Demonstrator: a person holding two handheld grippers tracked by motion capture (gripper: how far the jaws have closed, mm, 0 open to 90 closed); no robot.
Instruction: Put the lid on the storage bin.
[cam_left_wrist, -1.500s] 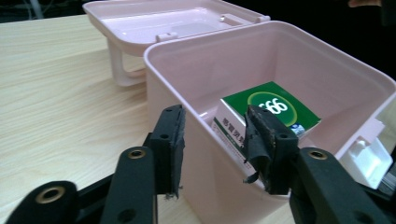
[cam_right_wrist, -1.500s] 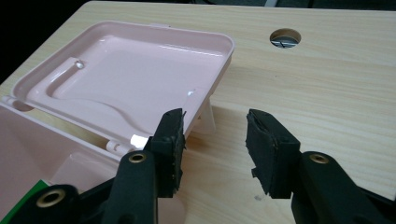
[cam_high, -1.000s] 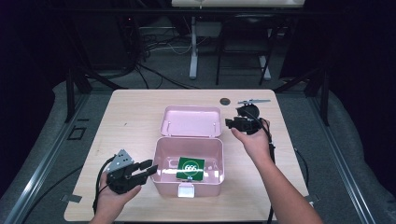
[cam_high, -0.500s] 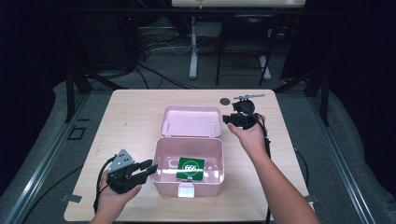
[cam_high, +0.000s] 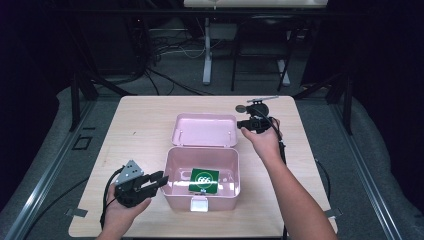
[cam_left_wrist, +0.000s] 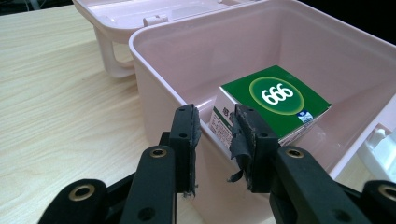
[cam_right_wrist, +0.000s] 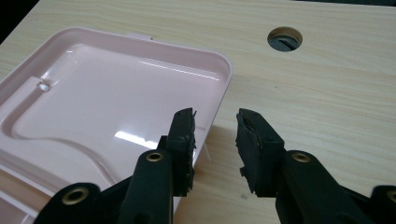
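A pink plastic box (cam_high: 202, 150) stands open near the table's front, its lid (cam_high: 205, 130) lying flat behind it. A green carton marked 666 (cam_high: 204, 180) lies inside. My left gripper (cam_high: 161, 181) is at the box's left wall. In the left gripper view it (cam_left_wrist: 215, 126) is open with the wall's rim (cam_left_wrist: 163, 70) running between the jaws, and the carton (cam_left_wrist: 275, 98) lies just beyond. My right gripper (cam_high: 241, 124) is at the lid's right edge. In the right gripper view it (cam_right_wrist: 215, 123) is open, one jaw over the lid (cam_right_wrist: 116, 93), the other over bare wood.
A round cable hole (cam_right_wrist: 285, 38) sits in the wooden table (cam_high: 140, 125) beyond the lid's right corner. The white latch (cam_high: 199, 204) hangs at the box's front. Dark floor, cables and stands surround the table.
My right gripper has moved left and a little farther back, up to the lid's right edge. My left gripper has stayed at the box's left wall.
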